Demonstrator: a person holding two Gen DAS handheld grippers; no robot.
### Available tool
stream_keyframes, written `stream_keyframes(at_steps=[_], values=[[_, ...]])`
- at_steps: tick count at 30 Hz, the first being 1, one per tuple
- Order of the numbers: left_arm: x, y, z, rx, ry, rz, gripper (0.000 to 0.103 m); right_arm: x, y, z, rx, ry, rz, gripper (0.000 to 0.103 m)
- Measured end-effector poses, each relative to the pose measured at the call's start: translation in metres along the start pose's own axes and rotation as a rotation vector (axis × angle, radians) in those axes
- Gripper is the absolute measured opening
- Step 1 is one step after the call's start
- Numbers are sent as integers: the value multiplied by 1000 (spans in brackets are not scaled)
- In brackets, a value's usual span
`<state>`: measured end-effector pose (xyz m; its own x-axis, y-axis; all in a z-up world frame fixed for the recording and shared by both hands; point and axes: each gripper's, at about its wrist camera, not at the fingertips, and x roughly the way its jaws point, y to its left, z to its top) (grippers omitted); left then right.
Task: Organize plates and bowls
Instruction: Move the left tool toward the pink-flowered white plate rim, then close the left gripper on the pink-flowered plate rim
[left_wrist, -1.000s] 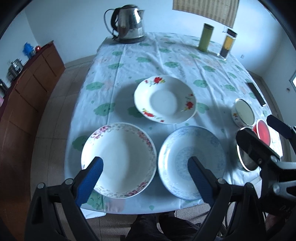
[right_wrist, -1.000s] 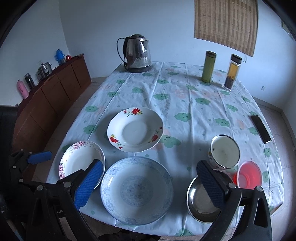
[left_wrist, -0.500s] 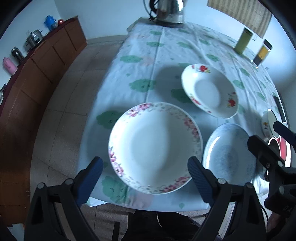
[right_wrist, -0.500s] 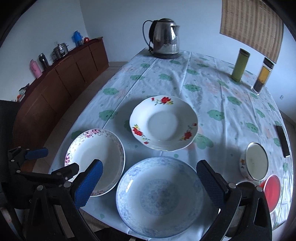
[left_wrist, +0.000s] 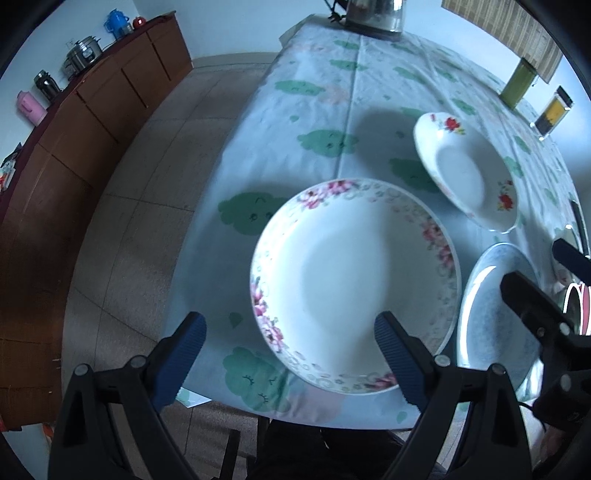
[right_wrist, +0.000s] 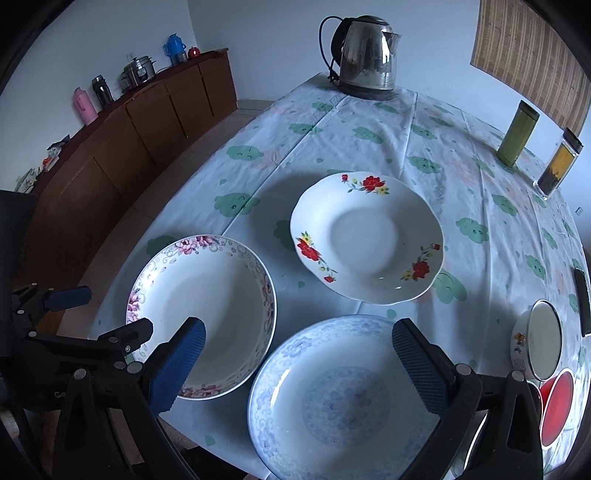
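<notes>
Dim bluish daylight, soft shadows, fisheye warp (left view blurred)

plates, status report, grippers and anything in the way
Left gripper open, empty, fingers straddling the pink-flowered plate's near rim. Right gripper open, empty, over the blue-patterned plate. Red-flowered plate untouched behind. No stacking yet; nothing in the way.

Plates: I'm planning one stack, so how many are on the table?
3. Pink-flowered plate near the left edge, blue plate nearest, beside it, red-flowered plate farther back. Bowls at right excluded.
</notes>
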<state>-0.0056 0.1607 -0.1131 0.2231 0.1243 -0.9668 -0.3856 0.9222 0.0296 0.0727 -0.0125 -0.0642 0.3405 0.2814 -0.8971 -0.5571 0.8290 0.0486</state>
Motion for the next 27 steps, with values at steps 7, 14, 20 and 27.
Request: stream_keyframes(at_steps=[7, 14, 20, 27], values=[[28, 17, -2, -43, 66, 9, 80, 27, 5, 1, -11, 52, 35, 84], [47, 27, -2, -73, 112, 0, 73, 47, 5, -2, -13, 96, 63, 64], [54, 31, -1, -82, 124, -22, 62, 61, 7, 0, -27, 110, 71, 56], [49, 29, 0, -68, 113, -56, 40, 71, 12, 1, -53, 136, 85, 42]])
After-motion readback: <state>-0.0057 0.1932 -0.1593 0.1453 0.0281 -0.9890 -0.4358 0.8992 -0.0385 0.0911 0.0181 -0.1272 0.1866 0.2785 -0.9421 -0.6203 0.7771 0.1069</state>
